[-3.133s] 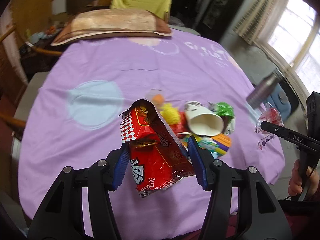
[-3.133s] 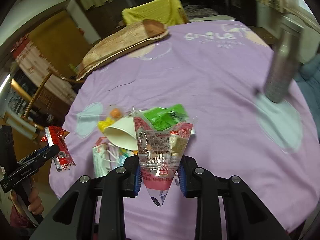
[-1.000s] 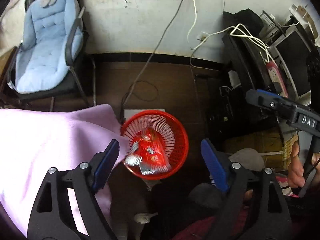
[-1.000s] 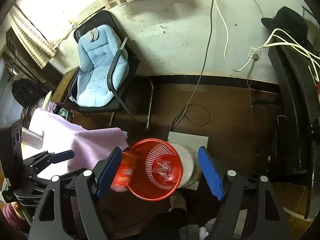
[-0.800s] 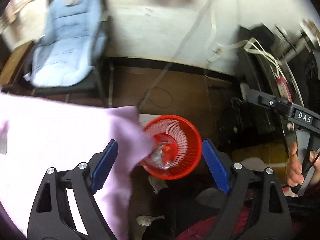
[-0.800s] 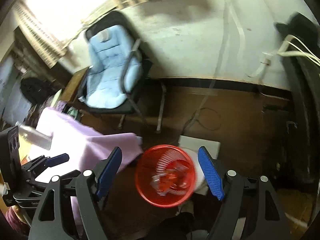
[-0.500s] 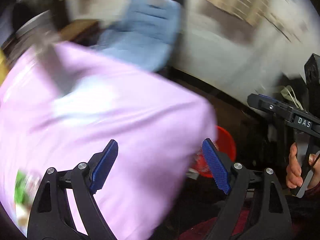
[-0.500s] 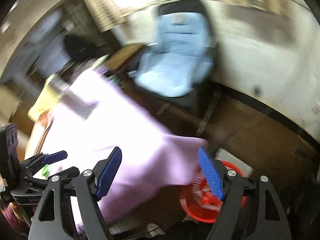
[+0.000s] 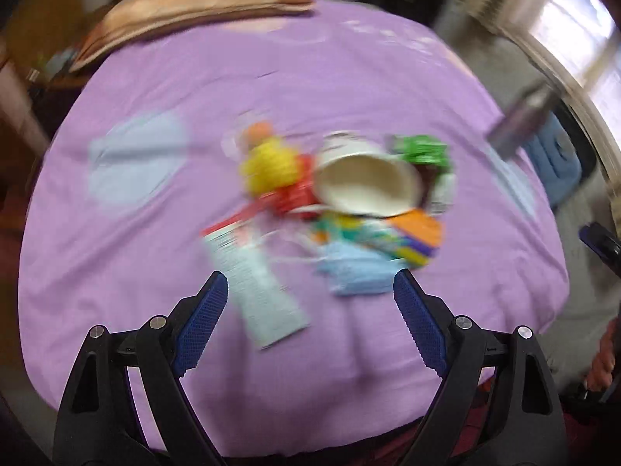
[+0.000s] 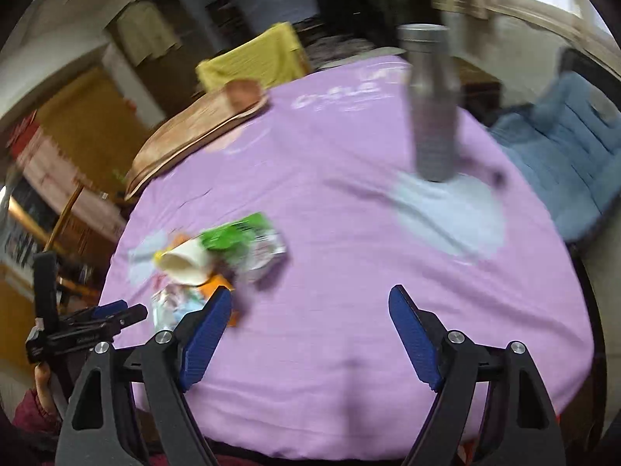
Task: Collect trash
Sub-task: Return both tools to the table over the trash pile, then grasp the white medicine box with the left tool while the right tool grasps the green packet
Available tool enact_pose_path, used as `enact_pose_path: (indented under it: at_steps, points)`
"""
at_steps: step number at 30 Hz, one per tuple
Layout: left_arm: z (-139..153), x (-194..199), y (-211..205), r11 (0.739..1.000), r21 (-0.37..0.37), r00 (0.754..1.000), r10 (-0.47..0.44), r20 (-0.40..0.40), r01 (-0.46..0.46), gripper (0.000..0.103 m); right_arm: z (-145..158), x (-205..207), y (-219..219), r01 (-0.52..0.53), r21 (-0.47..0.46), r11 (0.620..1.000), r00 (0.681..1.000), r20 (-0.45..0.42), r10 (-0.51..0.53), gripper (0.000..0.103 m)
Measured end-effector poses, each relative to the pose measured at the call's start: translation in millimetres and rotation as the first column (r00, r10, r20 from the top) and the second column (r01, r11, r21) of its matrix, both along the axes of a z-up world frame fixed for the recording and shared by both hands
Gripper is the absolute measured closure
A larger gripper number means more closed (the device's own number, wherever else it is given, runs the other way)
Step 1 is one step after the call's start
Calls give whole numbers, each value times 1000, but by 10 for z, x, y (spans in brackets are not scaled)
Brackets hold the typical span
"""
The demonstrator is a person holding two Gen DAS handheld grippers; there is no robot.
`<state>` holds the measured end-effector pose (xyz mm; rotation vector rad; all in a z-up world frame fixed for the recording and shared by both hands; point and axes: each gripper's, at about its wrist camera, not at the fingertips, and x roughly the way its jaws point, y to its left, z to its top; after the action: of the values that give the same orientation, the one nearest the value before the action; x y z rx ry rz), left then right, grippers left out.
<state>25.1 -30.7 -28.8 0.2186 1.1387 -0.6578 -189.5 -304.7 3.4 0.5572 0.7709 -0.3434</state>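
Moved since a second ago: both your views have swung from the red mesh basket on the floor back to the desk under its lilac cloth; the basket is out of sight now.
Left hand-held gripper: your blue pads stand wide apart and empty, having just opened a little further; they hang above the near edge of the trash pile.
Right hand-held gripper: jaws wide apart too, just opened further, nothing between them; bare cloth lies under the gap, the pile off to its left.
Trash pile: mid-desk, all touching or overlapping: a white paper cup on its side, a green foil wrapper, a yellow crumpled lump, a red wrapper, an orange-and-purple packet, a pale blue face mask and a long pale blue carton.
Writing: white lettering on the cloth is too blurred to read; so is the print on the carton.
Left view only: the carton, mask and yellow lump in full.
Right view only: a grey metal bottle standing upright on a light blue patch, a blue padded chair, a yellow cloth, and your left gripper seen from the side.
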Motion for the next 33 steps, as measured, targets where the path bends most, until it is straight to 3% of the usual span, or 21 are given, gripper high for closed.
enact_pose_path:
  at_steps: [4, 12, 17, 24, 29, 33]
  points:
    - [-216, 157, 293, 997, 3, 994, 77, -82, -77, 18, 95, 219, 247, -36, -34, 999, 999, -21, 36, 21]
    - [-610, 148, 47, 994, 93, 990, -50, -134, 62, 18, 68, 72, 237, 67, -24, 997, 996, -61, -68, 21]
    - [-672, 399, 167, 989, 147, 995, 11, -98, 3, 18, -8, 98, 287, 84, -10, 996, 994, -75, -84, 21]
    - [-485, 651, 712, 985, 121, 989, 131, -65, -123, 19, -28, 423, 410, 9, 6, 1000, 997, -74, -8, 21]
    - [-393, 561, 653, 995, 67, 995, 74, -61, -70, 19, 24, 634, 561, -58, -28, 998, 995, -83, 56, 21]
    - [-536, 553, 393, 995, 99, 999, 16, -47, -12, 19, 38, 597, 548, -41, -41, 998, 994, -102, 37, 21]
